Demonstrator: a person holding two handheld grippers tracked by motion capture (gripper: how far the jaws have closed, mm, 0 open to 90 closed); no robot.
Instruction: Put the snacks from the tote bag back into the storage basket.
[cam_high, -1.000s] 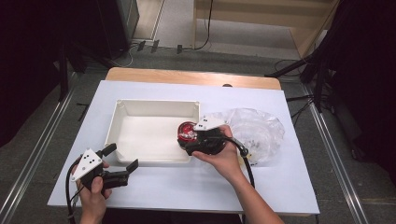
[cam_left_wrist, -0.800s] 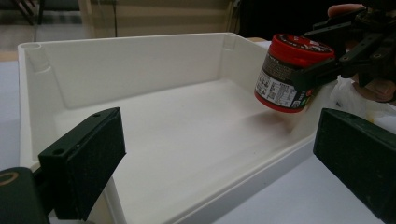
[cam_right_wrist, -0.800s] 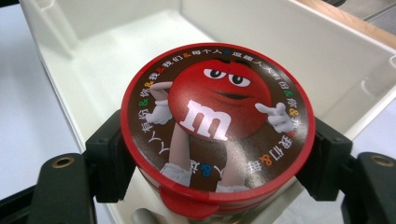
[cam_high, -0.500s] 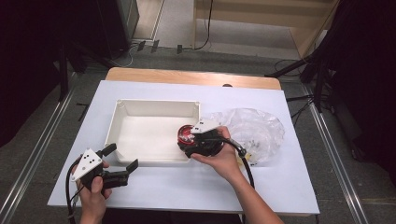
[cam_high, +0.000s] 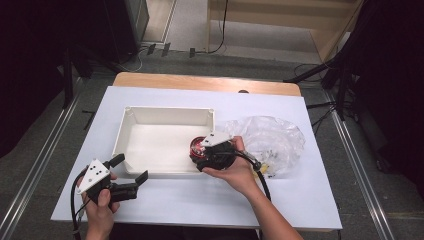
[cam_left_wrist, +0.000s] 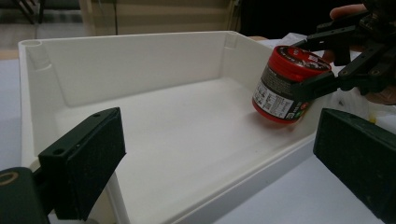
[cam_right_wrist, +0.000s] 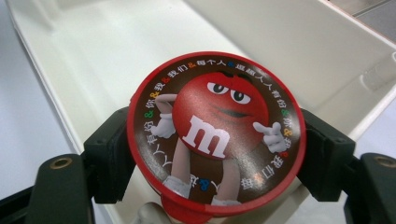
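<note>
A white work surface (cam_high: 310, 210) is covering most of a wooden table, whose bare edge (cam_high: 200, 82) is showing along the far side. Grey carpet (cam_high: 240, 60) is lying beyond the table, with black cables (cam_high: 220, 30) running across it toward a light wooden cabinet (cam_high: 280, 20). Metal rails (cam_high: 30, 185) are flanking the table on both sides, the other rail (cam_high: 357, 175) running along the right. Dark equipment stands (cam_high: 345, 75) are standing to the right, and deep shadow is covering the left. Overhead light is falling evenly on the work surface
</note>
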